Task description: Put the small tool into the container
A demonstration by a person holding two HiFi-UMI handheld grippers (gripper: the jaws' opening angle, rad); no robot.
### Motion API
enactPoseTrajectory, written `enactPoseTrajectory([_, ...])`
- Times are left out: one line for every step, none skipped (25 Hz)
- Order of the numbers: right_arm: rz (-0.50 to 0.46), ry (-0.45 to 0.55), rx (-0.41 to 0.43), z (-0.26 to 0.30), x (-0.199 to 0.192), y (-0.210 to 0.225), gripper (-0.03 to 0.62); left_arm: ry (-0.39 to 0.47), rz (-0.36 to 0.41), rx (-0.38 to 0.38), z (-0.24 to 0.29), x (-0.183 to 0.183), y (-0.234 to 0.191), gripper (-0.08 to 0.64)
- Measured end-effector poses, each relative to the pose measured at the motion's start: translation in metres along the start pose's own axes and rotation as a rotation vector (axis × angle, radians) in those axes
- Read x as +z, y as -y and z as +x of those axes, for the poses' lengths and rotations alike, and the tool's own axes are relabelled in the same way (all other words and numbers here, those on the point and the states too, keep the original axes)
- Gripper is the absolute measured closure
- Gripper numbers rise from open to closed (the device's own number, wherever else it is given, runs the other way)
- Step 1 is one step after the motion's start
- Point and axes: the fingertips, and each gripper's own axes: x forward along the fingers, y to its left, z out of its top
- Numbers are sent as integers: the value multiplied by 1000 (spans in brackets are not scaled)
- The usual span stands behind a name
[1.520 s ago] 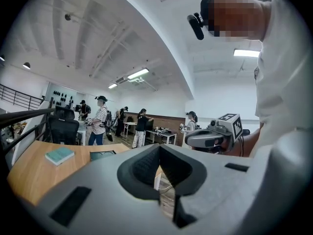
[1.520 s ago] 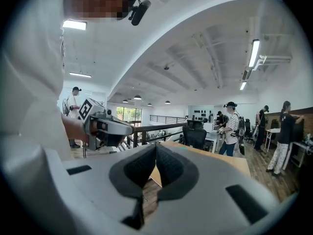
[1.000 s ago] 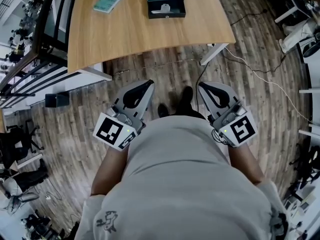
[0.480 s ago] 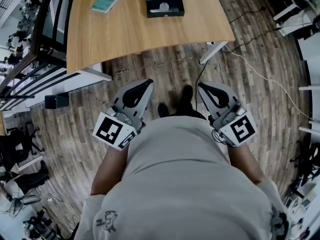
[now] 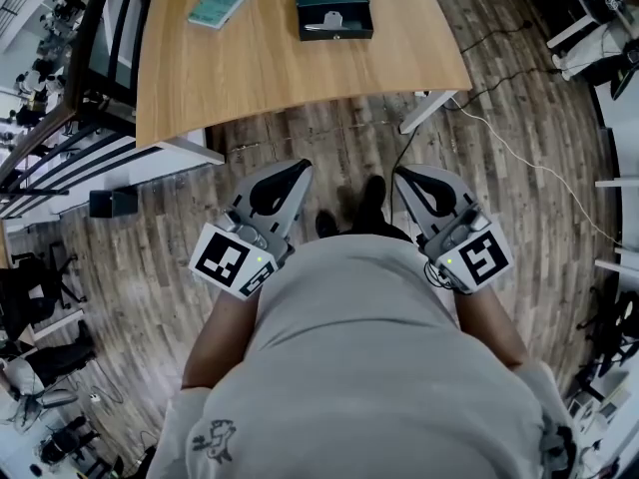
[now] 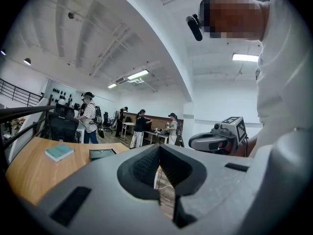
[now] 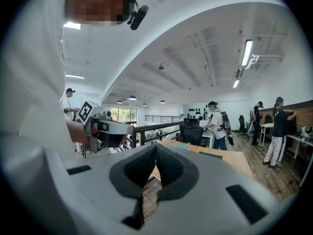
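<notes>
A dark open container [image 5: 333, 8] sits on the far side of the wooden table [image 5: 270, 68], with a small silvery tool [image 5: 325, 20] lying inside it. Both grippers hang at the person's waist, well short of the table. My left gripper [image 5: 302, 167] is shut and holds nothing. My right gripper [image 5: 400, 175] is also shut and empty. In the left gripper view the shut jaws [image 6: 157, 153] point past the container [image 6: 102, 153]. In the right gripper view the jaws [image 7: 155, 153] point toward the table [image 7: 234, 158].
A teal book [image 5: 221, 1] lies on the table left of the container. Cables [image 5: 519, 143] trail over the wooden floor at the right. A railing [image 5: 60, 118] and chairs stand at the left. Several people stand in the background [image 6: 88, 117].
The table and container drift slightly right in the head view. Both grippers stay shut at the waist and hardly move.
</notes>
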Motion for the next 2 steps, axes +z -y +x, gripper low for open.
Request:
enactPoseTrajectory([0,-2,-1,0,1,0,586,1,-1,0,-1,1,-1,554])
enactPoseTrajectory([0,-4,-2,1,1,0,586,2,-1,1,-1,2,-1,554])
